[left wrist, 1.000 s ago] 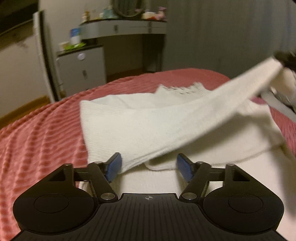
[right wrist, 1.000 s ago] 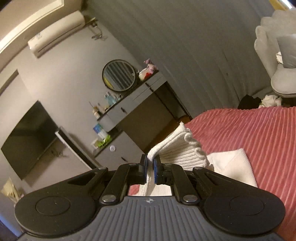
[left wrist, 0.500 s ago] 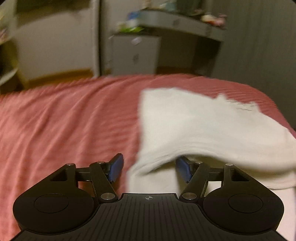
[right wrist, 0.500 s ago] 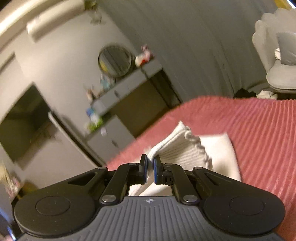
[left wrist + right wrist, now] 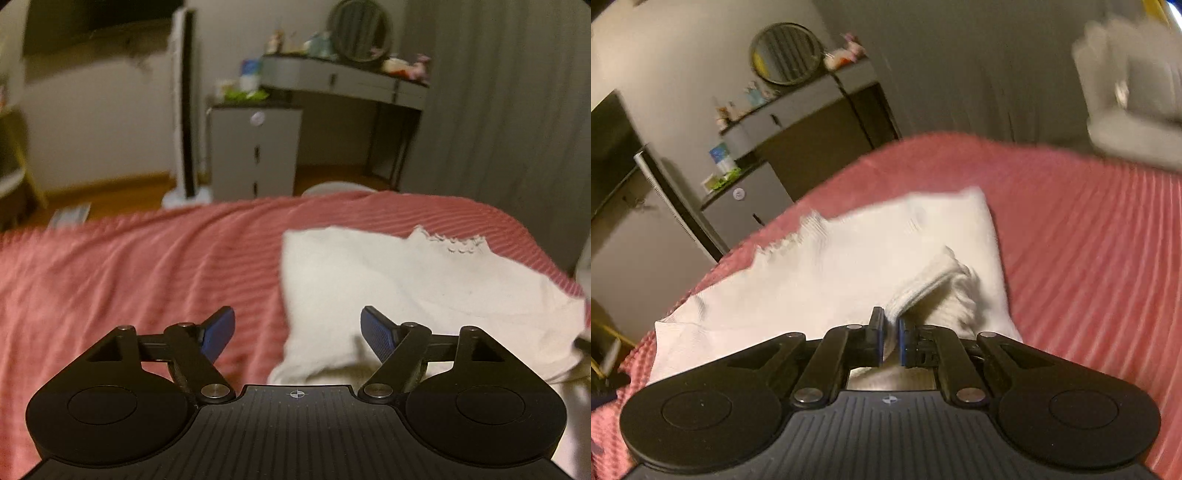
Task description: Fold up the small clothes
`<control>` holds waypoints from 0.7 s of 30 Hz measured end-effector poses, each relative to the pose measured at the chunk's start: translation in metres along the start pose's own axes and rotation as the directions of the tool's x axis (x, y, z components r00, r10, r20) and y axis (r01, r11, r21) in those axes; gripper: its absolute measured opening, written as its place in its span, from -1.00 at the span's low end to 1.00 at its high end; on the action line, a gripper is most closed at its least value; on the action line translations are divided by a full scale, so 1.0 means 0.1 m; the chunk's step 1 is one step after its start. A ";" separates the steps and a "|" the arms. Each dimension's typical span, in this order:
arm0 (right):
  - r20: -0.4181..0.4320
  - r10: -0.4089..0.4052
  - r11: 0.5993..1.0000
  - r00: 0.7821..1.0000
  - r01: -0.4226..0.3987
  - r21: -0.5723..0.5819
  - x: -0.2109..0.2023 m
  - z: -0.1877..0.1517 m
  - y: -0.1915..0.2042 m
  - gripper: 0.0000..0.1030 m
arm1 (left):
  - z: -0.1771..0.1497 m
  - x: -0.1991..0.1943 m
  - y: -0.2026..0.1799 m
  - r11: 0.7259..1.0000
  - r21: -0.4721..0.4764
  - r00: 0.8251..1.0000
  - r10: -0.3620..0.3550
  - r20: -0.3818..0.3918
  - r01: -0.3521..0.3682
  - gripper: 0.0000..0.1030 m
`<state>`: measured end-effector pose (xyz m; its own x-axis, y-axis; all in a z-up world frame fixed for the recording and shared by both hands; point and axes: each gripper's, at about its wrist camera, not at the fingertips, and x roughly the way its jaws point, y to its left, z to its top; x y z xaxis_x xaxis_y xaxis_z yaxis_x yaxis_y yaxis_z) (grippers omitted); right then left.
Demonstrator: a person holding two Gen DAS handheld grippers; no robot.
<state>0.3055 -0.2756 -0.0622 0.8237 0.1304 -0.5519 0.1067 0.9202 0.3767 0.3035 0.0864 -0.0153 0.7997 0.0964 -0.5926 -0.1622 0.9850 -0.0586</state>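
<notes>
A cream knitted sweater (image 5: 399,288) lies flat on the pink ribbed bedspread (image 5: 129,273), with its scalloped edge at the far side. My left gripper (image 5: 297,328) is open and empty, low over the garment's near left edge, its blue pads wide apart. In the right wrist view the sweater (image 5: 849,258) lies spread on the bedspread (image 5: 1089,240). My right gripper (image 5: 891,326) is shut on the ribbed cuff of a sleeve (image 5: 938,284), held low over the garment's body.
A grey dressing table with a round mirror (image 5: 354,81) and a small grey cabinet (image 5: 255,147) stand beyond the bed. A white standing fan (image 5: 184,110) is beside them. A light armchair (image 5: 1134,92) is at the right.
My right gripper has carried the sleeve down across the sweater's body. My left gripper has swung left and drawn back, and the sleeve no longer stretches above it.
</notes>
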 end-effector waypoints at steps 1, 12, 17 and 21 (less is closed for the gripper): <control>0.020 0.006 1.000 1.000 -0.006 -0.009 -0.03 0.05 0.04 -0.87 | -0.02 0.03 -0.07 0.999 0.029 1.000 0.017 -0.004 -0.017 0.53; -0.051 -0.059 0.996 0.997 0.062 0.062 0.03 0.03 -0.33 -0.74 | -0.28 0.33 -0.02 0.992 0.128 0.989 0.035 -0.146 -0.016 0.51; -0.013 -0.050 0.993 0.999 0.052 0.109 -0.18 0.03 -0.35 -0.69 | -0.24 0.22 0.07 0.994 0.110 0.984 0.024 -0.174 -0.004 0.56; -0.014 -0.092 0.992 0.996 0.093 0.090 -0.11 0.10 -0.24 -0.58 | -0.38 0.10 0.04 0.992 0.129 0.973 0.013 -0.231 0.018 0.62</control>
<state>0.2996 -0.3031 -0.0583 0.8023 0.0509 -0.5948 0.2319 0.8915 0.3892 0.2885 0.0858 -0.0519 0.6424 0.0733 -0.7628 -0.0723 0.9968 0.0349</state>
